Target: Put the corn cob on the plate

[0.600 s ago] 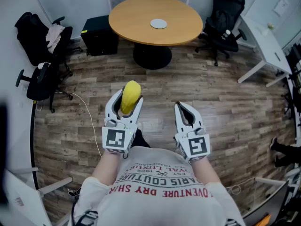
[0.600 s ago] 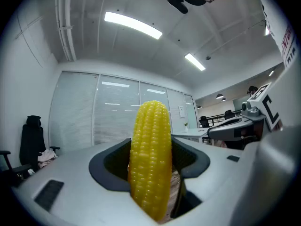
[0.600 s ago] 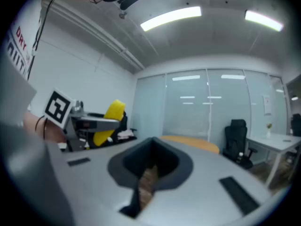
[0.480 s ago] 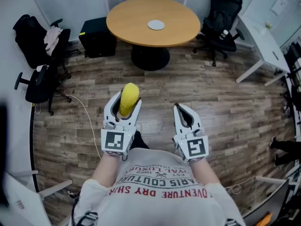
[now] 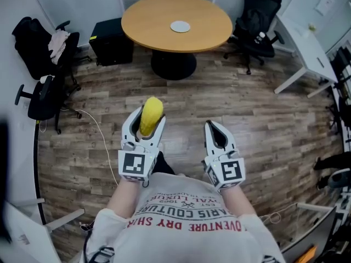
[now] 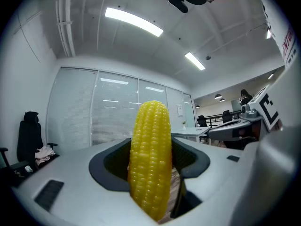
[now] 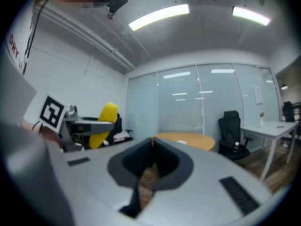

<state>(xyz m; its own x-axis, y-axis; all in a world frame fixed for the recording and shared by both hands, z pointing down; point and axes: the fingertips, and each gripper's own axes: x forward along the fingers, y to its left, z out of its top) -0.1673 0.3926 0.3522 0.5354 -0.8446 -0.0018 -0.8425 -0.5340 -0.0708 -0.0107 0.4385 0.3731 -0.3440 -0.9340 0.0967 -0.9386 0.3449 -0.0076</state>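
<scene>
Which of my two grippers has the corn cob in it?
The left gripper, clamped on the yellow corn cob; the right gripper is shut and empty.

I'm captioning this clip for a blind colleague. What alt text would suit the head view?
Seen from above, a person holds two grippers over a wood floor: the left gripper is clamped on a yellow corn cob, the right gripper shut and empty. Ahead stands a round wooden table bearing a small white plate, with black office chairs nearby.
</scene>
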